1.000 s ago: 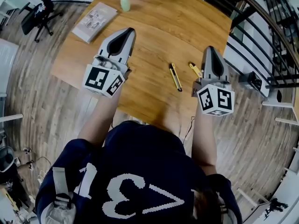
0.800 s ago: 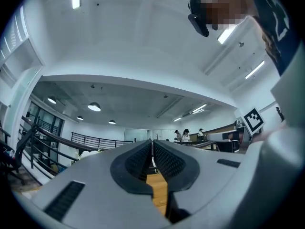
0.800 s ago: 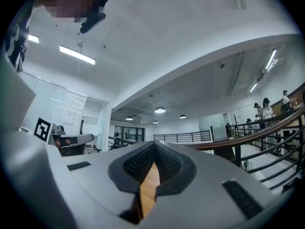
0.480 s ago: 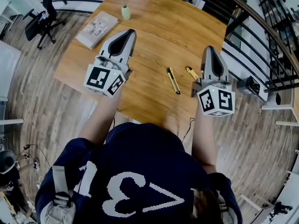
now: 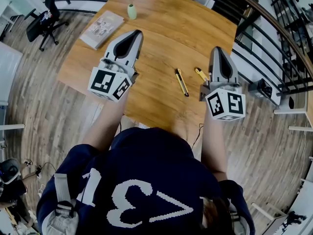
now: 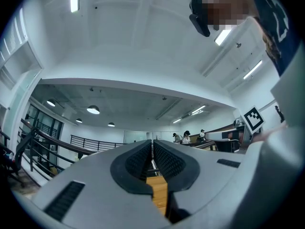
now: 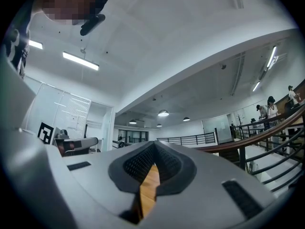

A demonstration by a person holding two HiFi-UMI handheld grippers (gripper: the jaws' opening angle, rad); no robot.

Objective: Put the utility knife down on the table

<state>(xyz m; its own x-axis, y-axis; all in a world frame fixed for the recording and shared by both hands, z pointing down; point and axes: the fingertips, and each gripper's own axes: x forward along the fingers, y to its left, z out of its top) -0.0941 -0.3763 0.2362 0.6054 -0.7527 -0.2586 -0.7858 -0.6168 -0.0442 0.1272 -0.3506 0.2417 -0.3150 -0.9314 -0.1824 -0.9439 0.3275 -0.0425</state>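
Wooden tabletop (image 5: 161, 28): utility knife (image 5: 182, 82) lying parallel to jaws, nearer right gripper (image 5: 216, 51) than left gripper (image 5: 135, 34); both jaws being held clenched, empty.

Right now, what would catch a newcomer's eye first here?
Two grey grippers with black-and-white marker cubes dominate: the left gripper and right gripper, both shut and empty, held over the wooden table. Between them a yellow-and-black utility knife lies flat on the wood, a smaller yellow item just beside it toward the right gripper.
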